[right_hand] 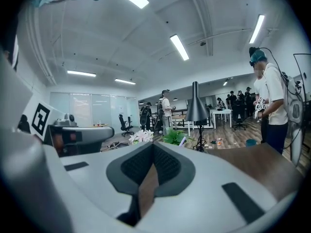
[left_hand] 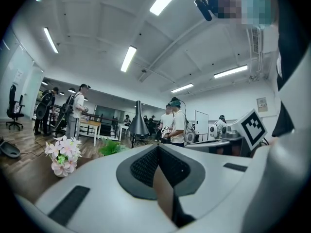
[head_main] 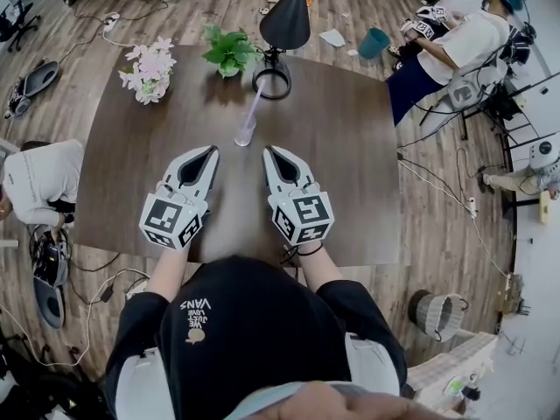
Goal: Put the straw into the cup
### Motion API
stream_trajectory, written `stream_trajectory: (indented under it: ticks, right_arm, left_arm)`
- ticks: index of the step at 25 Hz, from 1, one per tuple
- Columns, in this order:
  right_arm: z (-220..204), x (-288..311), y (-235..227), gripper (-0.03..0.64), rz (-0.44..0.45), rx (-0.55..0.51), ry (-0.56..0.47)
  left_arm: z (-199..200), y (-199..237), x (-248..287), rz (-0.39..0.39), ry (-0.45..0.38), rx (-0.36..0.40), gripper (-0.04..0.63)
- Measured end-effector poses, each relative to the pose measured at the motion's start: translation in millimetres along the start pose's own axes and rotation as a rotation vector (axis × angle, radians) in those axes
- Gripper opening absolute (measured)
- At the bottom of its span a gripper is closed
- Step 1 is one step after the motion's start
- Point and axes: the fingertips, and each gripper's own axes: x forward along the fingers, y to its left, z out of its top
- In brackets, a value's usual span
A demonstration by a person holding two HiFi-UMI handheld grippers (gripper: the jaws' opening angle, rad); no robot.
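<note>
A small clear cup (head_main: 247,133) stands near the middle of the dark brown table (head_main: 350,156), and a pale purple straw (head_main: 255,100) leans out of it toward the lamp. In the head view my left gripper (head_main: 213,150) and right gripper (head_main: 269,152) lie side by side in front of the cup, a short way apart from it. Both are shut and hold nothing. The left gripper view shows its jaws (left_hand: 158,147) pressed together and neither cup nor straw. Over the right gripper's own shut jaws (right_hand: 153,145), only the straw's top (right_hand: 183,141) shows.
A black desk lamp (head_main: 282,24), a green plant (head_main: 229,52) and a bunch of pink flowers (head_main: 149,70) stand along the table's far side. A person sits beyond the far right corner (head_main: 455,42), another crouches at the left (head_main: 39,178). Cables lie on the floor.
</note>
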Motion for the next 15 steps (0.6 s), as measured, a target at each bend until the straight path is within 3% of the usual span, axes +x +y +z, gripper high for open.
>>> stream_trajectory:
  ticks: [15]
  right_arm:
    - [-0.8,-3.5,-2.4,0.017,-0.004,0.01,-0.004]
  left_arm:
    - [3.0,-1.3,1.0,0.012,-0.012,-0.001,0.011]
